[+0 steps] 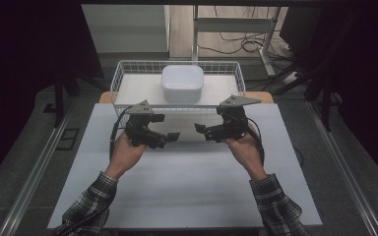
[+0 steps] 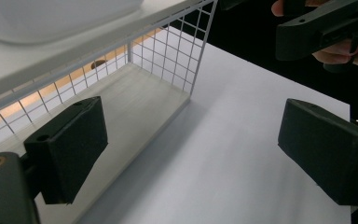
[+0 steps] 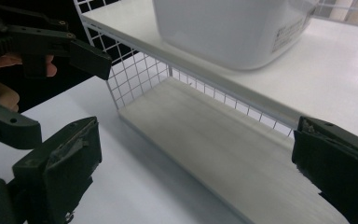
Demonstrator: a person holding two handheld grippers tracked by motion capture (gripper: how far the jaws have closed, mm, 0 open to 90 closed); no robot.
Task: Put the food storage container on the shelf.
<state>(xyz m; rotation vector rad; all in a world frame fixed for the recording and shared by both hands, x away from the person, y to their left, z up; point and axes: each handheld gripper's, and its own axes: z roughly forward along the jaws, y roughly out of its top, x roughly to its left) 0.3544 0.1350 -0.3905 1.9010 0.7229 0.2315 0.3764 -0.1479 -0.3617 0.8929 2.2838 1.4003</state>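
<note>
A white lidded container (image 1: 182, 82) sits on the upper level of a white wire rack (image 1: 123, 73) at the far side of the table. Just in front of the rack, my left gripper (image 1: 172, 137) and right gripper (image 1: 200, 129) point at each other, a small gap apart, both open and empty. In the left gripper view the jaws of my left gripper (image 2: 191, 158) stand wide, with the rack's lower shelf (image 2: 135, 102) ahead at left and the right gripper (image 2: 317, 28) at top right. The right gripper view has my right gripper (image 3: 196, 168) open below the container (image 3: 228, 28).
The white table board (image 1: 187, 187) spreads toward the person's side. Floor rails (image 1: 34, 167) run along both sides. Beyond the rack stand a metal frame (image 1: 236, 24) and loose cables (image 1: 246, 44). Dark curtains close off left and right.
</note>
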